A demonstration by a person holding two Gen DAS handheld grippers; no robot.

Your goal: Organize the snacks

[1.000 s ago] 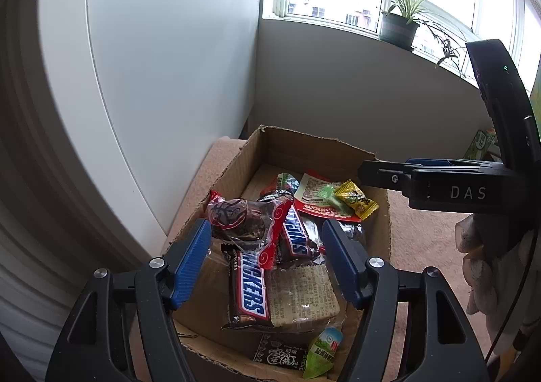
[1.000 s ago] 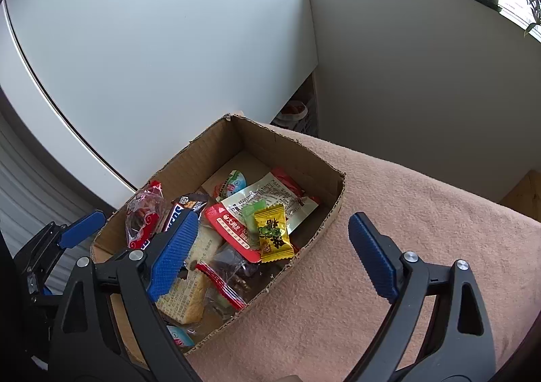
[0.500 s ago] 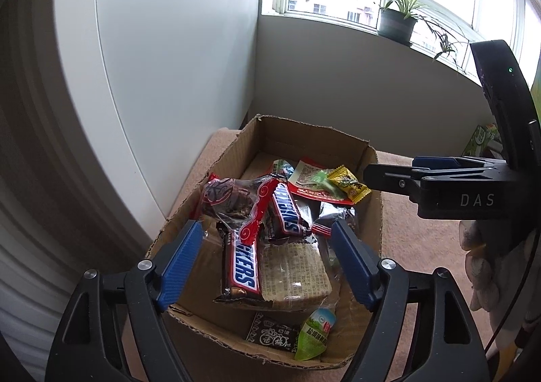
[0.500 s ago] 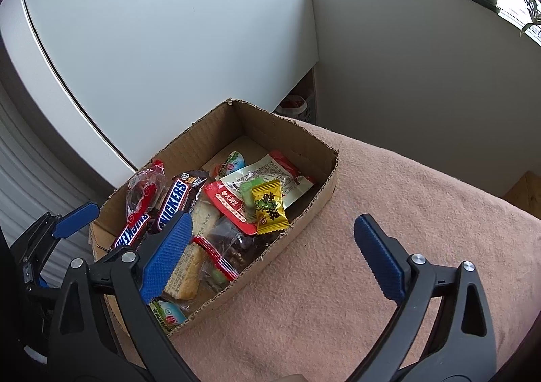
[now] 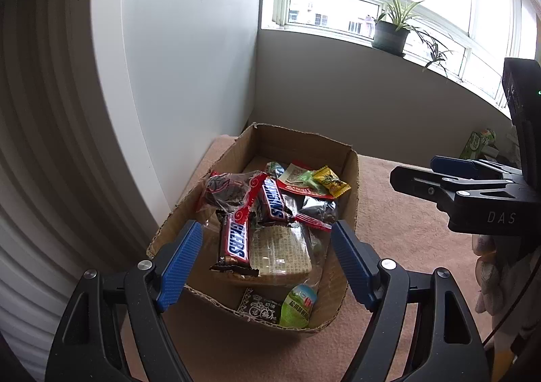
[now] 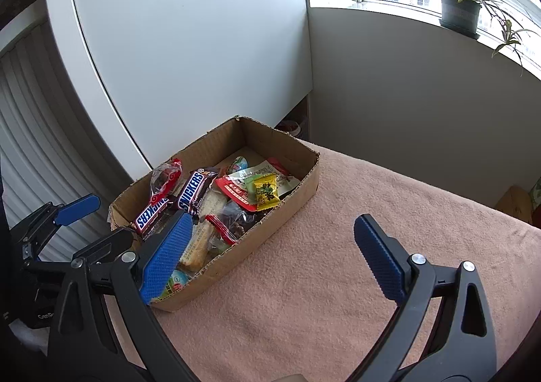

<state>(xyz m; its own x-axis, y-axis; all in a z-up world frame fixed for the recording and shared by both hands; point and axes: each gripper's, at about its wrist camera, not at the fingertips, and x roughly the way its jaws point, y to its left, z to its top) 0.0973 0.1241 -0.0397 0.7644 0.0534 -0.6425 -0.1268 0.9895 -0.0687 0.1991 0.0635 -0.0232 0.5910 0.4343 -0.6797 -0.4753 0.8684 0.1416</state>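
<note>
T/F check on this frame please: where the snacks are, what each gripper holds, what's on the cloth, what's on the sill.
1. All snacks in view lie inside the cardboard box. True.
2. The left gripper grips a Snickers bar. False: its jaws stand apart and empty; both Snickers bars lie in the box.
3. The right gripper is open and holds nothing. True.
4. A yellow candy packet lies on the pink cloth outside the box. False: it sits on top of the pile in the box.
5. A potted plant stands on the window sill. True.

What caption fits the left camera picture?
Open left gripper hovers above a cardboard box of snacks.
</note>
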